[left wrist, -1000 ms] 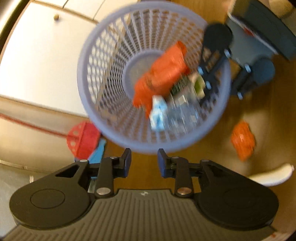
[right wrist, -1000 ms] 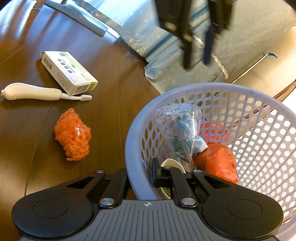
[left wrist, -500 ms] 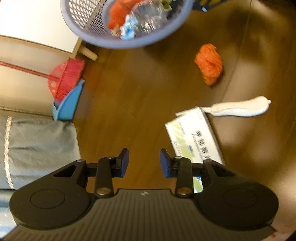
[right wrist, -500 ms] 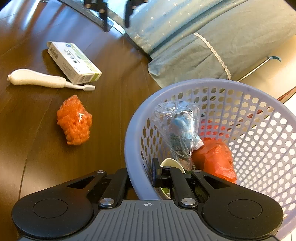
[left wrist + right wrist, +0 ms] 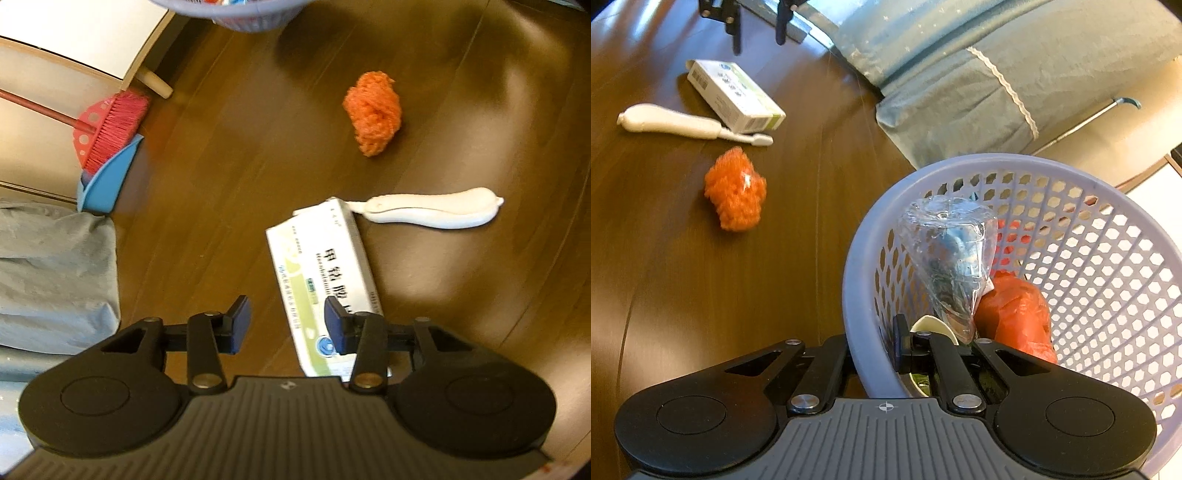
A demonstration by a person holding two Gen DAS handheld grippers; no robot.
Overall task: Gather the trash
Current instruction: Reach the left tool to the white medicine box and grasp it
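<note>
Left wrist view: left claw [image 5: 283,325] spread, jaws just been opening, nothing btwn them yet, above white box [image 5: 322,280] on floor. Centre over box's narrow width before closing. Right claw [image 5: 873,345] pinches basket [image 5: 1071,177] rim.

Right gripper [image 5: 873,341] clamps the rim of the lavender perforated plastic basket [image 5: 1108,192], which contains a crushed clear plastic bottle [image 5: 947,254] and a crumpled orange bag [image 5: 1019,314]

Dark glossy wooden floor [image 5: 221,184]; blue-grey bedding [image 5: 960,74]; red broom [image 5: 110,129] in blue dustpan [image 5: 107,177]
</note>
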